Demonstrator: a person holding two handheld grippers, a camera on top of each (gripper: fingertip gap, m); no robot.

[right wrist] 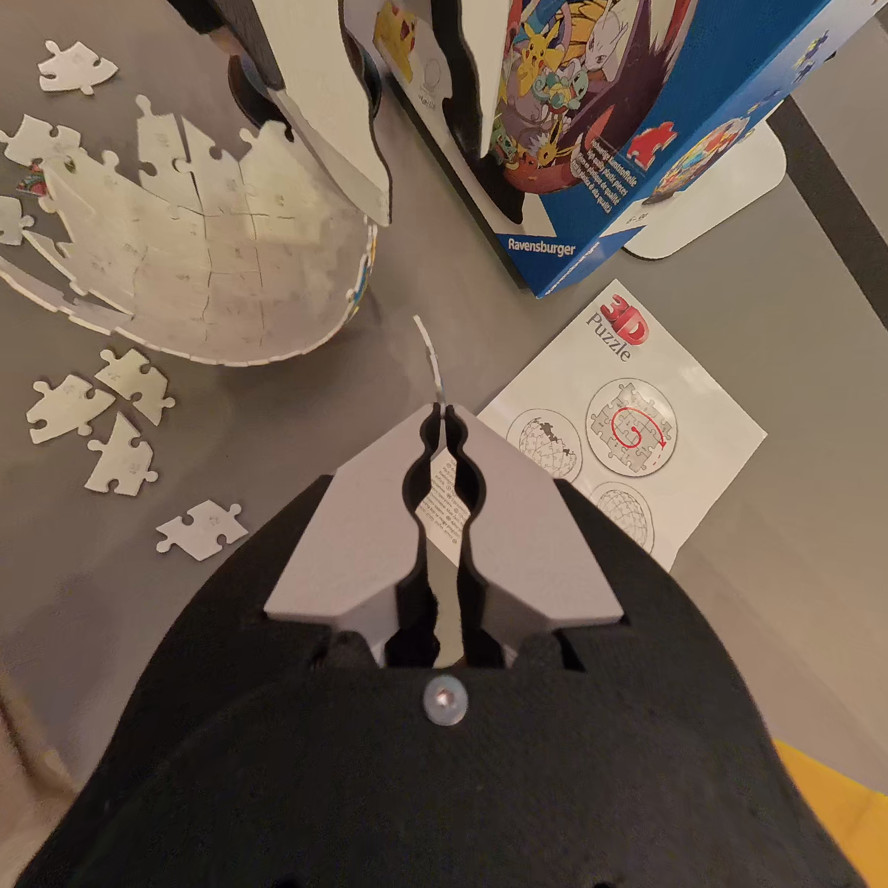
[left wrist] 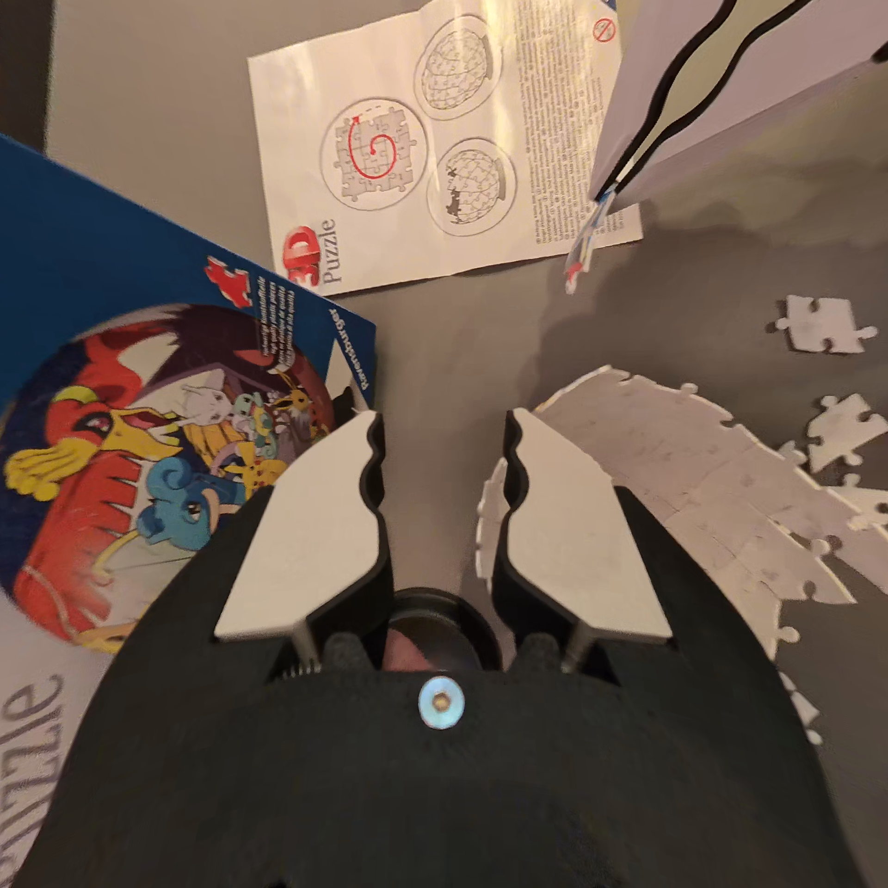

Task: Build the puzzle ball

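Observation:
The half-built puzzle ball [right wrist: 202, 269] lies on the grey table as a curved white shell with its inside facing up; it also shows in the left wrist view [left wrist: 672, 490]. My left gripper [left wrist: 442, 427] is open and empty, just left of the shell. It appears in the right wrist view [right wrist: 418, 158] above the shell's rim. My right gripper [right wrist: 443, 408] is shut on a thin curved puzzle piece [right wrist: 430, 351], held edge-on above the table. In the left wrist view the right gripper [left wrist: 606, 194] holds that piece [left wrist: 584, 245] over the sheet's corner.
Loose white pieces [right wrist: 115, 418] lie left of the right gripper, and others [left wrist: 824, 331] lie beyond the shell. The blue puzzle box [left wrist: 158, 384] is at the left, also [right wrist: 639, 158]. An instruction sheet [left wrist: 432, 154] lies flat, also [right wrist: 624, 432]. One gripper's finger ends stand about 10 cm off the other's.

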